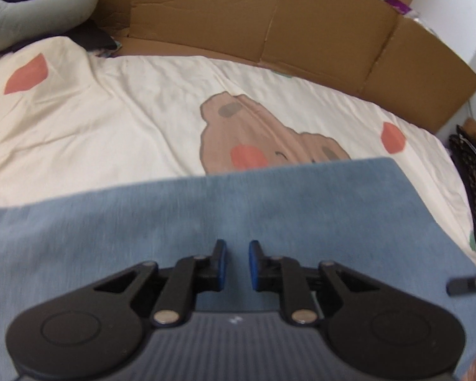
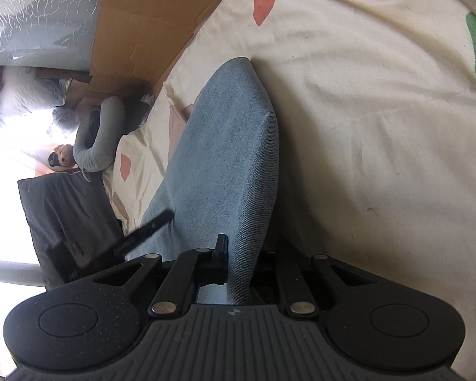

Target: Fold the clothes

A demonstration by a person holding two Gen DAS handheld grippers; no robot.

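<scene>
1. The bed [image 1: 117,120] is kept clear at twelve o'clock.
2. The blue garment [image 1: 238,209], lying on it, is drawn taut.
3. The right gripper [image 2: 241,260] is clenched on its edge.
4. The left gripper [image 1: 238,265], parted and empty, is re-gripped first.

the garment [image 1: 269,209] lies on the bedspread [image 1: 111,120], near its front edge. cardboard [image 1: 301,25] stands behind the bed, and a pillow [image 1: 31,6] lies at the back left corner.
</scene>
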